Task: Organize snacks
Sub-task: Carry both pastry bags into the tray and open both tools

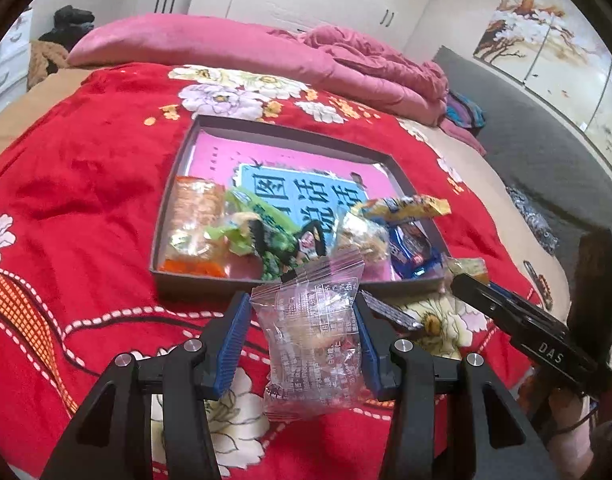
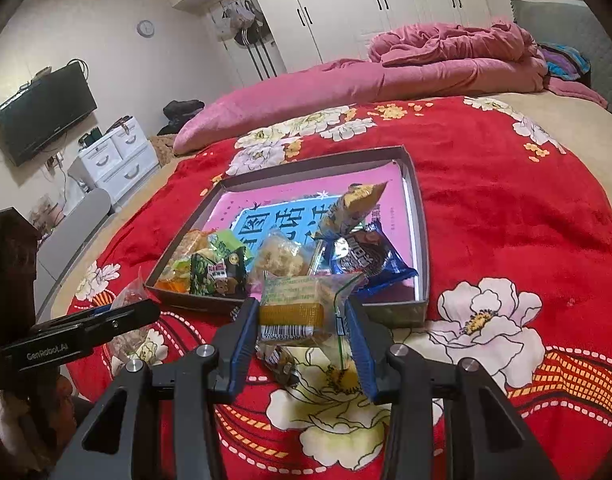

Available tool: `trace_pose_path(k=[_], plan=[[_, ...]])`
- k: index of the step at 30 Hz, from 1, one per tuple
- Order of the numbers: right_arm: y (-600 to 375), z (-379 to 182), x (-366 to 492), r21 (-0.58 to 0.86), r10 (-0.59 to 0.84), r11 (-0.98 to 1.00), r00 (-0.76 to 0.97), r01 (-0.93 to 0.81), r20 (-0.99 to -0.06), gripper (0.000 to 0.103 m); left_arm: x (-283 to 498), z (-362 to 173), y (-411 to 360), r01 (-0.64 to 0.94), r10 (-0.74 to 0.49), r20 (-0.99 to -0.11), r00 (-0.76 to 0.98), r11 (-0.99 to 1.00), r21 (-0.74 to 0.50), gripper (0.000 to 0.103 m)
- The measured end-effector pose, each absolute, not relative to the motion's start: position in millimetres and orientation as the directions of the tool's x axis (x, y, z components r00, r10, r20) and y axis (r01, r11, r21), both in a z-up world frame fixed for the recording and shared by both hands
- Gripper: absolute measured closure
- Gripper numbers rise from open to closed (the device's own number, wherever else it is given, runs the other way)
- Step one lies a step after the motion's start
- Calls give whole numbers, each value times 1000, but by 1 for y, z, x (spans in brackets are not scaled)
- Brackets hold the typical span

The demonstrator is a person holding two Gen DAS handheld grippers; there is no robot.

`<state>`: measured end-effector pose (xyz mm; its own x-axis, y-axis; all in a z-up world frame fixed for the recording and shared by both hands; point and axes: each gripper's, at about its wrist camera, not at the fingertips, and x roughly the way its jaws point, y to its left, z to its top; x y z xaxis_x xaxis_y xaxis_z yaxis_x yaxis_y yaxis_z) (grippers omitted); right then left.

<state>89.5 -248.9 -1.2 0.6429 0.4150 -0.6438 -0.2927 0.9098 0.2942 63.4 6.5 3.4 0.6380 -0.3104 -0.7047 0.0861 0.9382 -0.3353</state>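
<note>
On the bed's red flowered blanket [image 1: 86, 168], the left gripper [image 1: 302, 332] has its blue pads pressed on a clear snack packet [image 1: 312, 340], lifted just short of the shallow box [image 1: 178, 280]. In the box lie an orange pack [image 1: 196, 224], a green one [image 1: 266, 236] and a blue wrapper [image 1: 410, 246]. To the right, the right gripper [image 2: 302, 332] clamps a yellow cake packet [image 2: 302, 308] at the box's near wall.
</note>
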Motion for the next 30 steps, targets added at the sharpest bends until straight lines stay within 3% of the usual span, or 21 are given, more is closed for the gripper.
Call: trace_pose_path(k=[17,30], plan=[[-250,2,108,321,402,914,675,-250,-618,59,91,1,28,26,-287,-684,671,930,-366,52],[-237,-8,134,293,377,925,666,-241,-643,59,125,-6,27,1,-221,-686,694,952,-305,52]])
